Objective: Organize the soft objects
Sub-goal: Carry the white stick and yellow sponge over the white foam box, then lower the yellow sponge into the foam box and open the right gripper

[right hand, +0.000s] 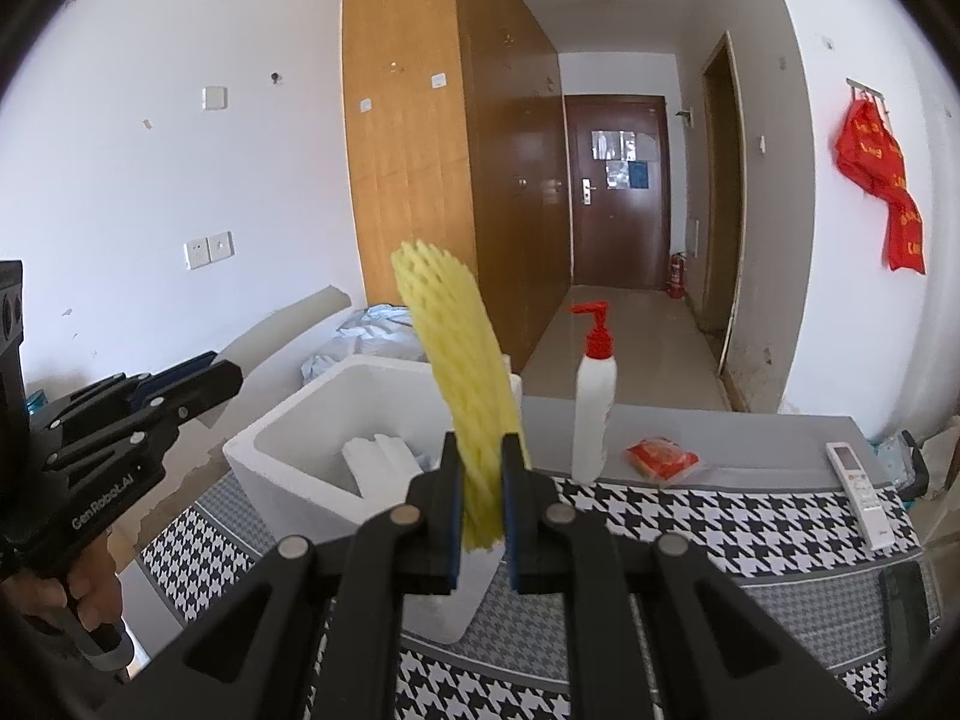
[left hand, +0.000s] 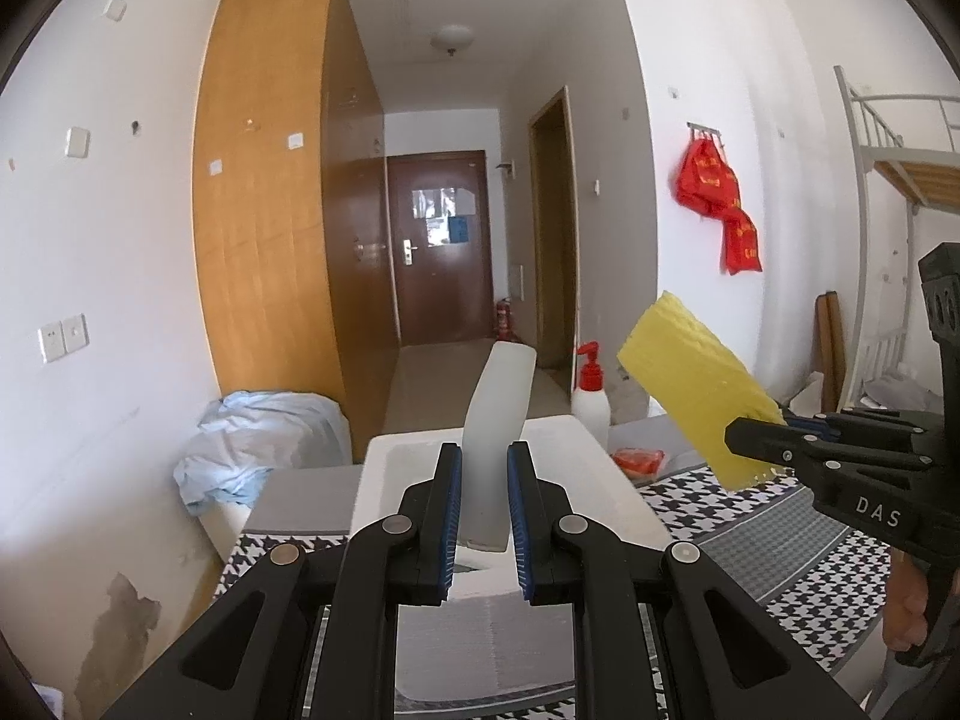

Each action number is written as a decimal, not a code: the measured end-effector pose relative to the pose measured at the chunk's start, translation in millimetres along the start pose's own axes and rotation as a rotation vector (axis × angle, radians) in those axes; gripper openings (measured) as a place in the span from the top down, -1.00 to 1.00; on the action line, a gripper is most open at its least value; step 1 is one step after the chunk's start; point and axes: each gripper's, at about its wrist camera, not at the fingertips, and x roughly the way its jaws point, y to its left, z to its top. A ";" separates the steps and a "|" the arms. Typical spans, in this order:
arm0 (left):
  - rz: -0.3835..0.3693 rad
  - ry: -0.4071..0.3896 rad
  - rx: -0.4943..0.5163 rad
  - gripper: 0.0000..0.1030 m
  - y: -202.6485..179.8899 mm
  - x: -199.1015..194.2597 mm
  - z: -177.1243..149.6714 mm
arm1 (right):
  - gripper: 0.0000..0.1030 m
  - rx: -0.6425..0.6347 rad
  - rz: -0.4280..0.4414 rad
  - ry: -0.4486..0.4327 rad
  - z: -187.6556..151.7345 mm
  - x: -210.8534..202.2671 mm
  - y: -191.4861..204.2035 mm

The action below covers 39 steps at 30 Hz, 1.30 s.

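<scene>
1. Our left tool (left hand: 485,516) grips a white foam sheet (left hand: 498,420), upright above the open white polystyrene box (right hand: 288,420) on the houndstooth-clothed table (right hand: 720,516).
2. Our right tool (right hand: 482,504) clamps a yellow foam net sleeve (right hand: 462,372), raised beside that box, near a white pump bottle with red top (right hand: 594,402).

My table wears a houndstooth cloth (right hand: 690,516). Near its far edge stands a white pump bottle (right hand: 593,414) with a red pump head, upright. Just right of it lies a small red packet (right hand: 663,459), flat on the grey border. A white remote control (right hand: 858,486) lies by the right edge. Beyond the far left corner I see a heap of pale blue cloth (left hand: 264,438). Behind stands a tall wooden wardrobe (left hand: 270,192); a dark brown door (left hand: 441,246) closes the corridor, a red fire extinguisher (right hand: 676,276) beside it. Red bags (left hand: 717,198) hang from wall hooks.
</scene>
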 end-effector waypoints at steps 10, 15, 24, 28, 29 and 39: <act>0.048 -0.001 -0.011 0.68 16.8 2.4 -1.0 | 0.72 -0.022 0.023 0.036 6.6 22.7 16.2; 0.066 0.002 -0.021 0.68 25.8 2.6 -1.4 | 0.72 -0.035 0.038 0.052 8.8 33.0 25.0; 0.107 0.013 -0.038 0.68 36.8 1.4 -4.1 | 0.72 -0.045 0.063 0.076 9.8 50.5 37.5; 0.123 0.018 -0.043 0.68 41.6 -0.2 -6.8 | 0.72 -0.053 0.075 0.081 10.4 55.3 42.6; 0.125 0.017 -0.043 0.68 42.2 -0.9 -6.9 | 0.72 -0.054 0.077 0.082 10.4 56.5 43.6; 0.153 0.019 -0.055 0.68 50.4 -5.7 -10.4 | 0.72 -0.057 0.086 0.113 10.0 73.8 52.6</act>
